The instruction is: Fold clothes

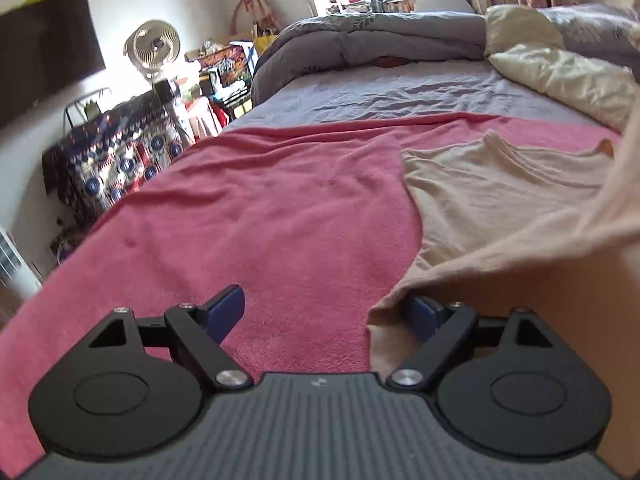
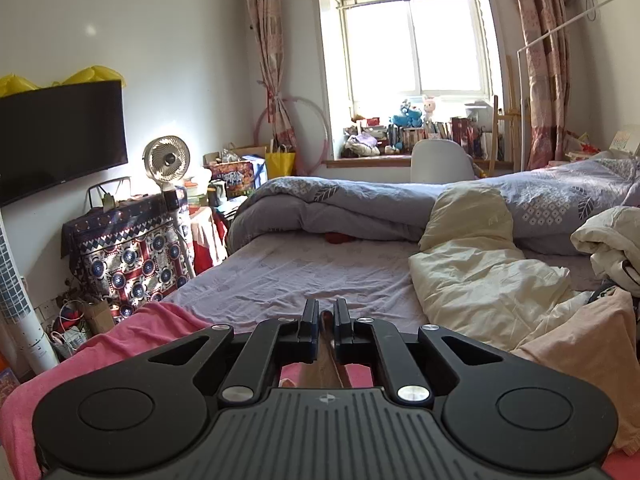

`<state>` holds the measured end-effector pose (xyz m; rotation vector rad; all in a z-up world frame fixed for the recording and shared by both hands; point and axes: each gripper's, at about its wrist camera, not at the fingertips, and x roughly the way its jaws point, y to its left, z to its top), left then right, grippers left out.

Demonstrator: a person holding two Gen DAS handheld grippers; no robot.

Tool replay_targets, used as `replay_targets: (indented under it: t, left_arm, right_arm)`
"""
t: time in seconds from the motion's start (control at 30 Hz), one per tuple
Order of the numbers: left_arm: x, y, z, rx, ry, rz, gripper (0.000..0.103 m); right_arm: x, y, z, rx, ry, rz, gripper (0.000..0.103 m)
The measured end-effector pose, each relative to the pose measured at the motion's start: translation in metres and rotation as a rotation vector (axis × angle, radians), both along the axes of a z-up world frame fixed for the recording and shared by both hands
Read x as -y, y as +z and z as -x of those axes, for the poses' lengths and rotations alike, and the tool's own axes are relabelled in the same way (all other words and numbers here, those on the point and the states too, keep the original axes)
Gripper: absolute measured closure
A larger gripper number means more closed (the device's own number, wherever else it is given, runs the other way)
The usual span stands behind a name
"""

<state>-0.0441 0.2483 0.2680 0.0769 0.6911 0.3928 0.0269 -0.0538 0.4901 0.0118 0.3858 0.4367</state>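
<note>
Beige shirt [image 1: 500, 200] on pink blanket [image 1: 260, 208] | cream quilt [image 2: 480, 280] beyond | left gripper [image 1: 324, 312] agape, right gripper [image 2: 327, 320] pinching shirt fabric | bedroom

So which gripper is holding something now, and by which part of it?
The right gripper has its jaws shut on a fold of the beige garment; which part cannot be told. The left gripper is open, the cloth only draped over one finger.
</note>
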Motion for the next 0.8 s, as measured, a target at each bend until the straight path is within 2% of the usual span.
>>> replay_targets:
  t: [0.1,0.23,0.3,0.33,0.43,0.53,0.6,0.7,0.8]
  left_arm:
    - [-0.011,-0.002,0.005,0.014,0.018,0.051,0.009]
    - [-0.022,-0.005,0.013,0.026,0.035,0.123,0.006]
    - [-0.024,-0.006,0.015,0.032,0.033,0.139,0.006]
    - [-0.024,-0.006,0.016,0.034,0.033,0.141,0.006]
    - [-0.025,-0.007,0.018,0.045,0.031,0.148,0.006]
    - [-0.028,-0.007,0.022,0.065,0.033,0.167,0.006]
    - [-0.030,-0.007,0.025,0.086,0.036,0.183,0.006]
    - [-0.041,-0.006,0.031,0.130,0.046,0.254,0.006]
    - [-0.051,-0.006,0.036,0.148,0.072,0.302,0.006]
  right_arm:
    - [0.012,-0.037,0.001,-0.067,-0.038,0.061,0.094]
    - [0.037,-0.135,0.000,-0.304,-0.147,0.219,0.094]
    - [0.041,-0.176,0.004,-0.404,-0.172,0.299,0.094]
    - [0.039,-0.186,0.007,-0.424,-0.166,0.316,0.094]
    - [0.011,-0.179,0.004,-0.406,-0.056,0.262,0.091]
    - [-0.046,-0.158,-0.025,-0.385,0.109,0.173,0.082]
    - [-0.094,-0.157,-0.049,-0.368,0.198,0.194,0.081]
    - [-0.162,-0.166,-0.083,-0.355,0.308,0.269,0.081]
    - [-0.208,-0.185,-0.103,-0.349,0.384,0.360,0.065]
